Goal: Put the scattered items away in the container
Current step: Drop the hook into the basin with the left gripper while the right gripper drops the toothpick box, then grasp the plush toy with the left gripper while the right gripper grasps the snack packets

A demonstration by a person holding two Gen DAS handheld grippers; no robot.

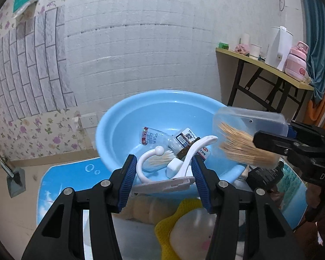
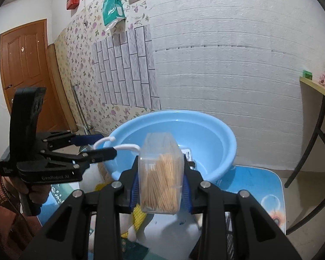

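Right now the right tool [image 2: 160,184] clamps a toothpick box [image 2: 161,173] and the left tool [image 1: 162,173] clamps a white hook [image 1: 162,164] by the blue basin [image 1: 119,125].

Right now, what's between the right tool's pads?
A clear box of toothpicks, clamped by the right tool above the blue basin's near rim; right wrist view.

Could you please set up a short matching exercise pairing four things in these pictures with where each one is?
1. toothpick box
2. white hook
3. crushed bottle
4. pink flask

a. on the side table
b. lying in the blue basin
c. between the left gripper fingers
d. clamped in the right gripper

Pairs: 1-d, 2-c, 3-b, 4-a
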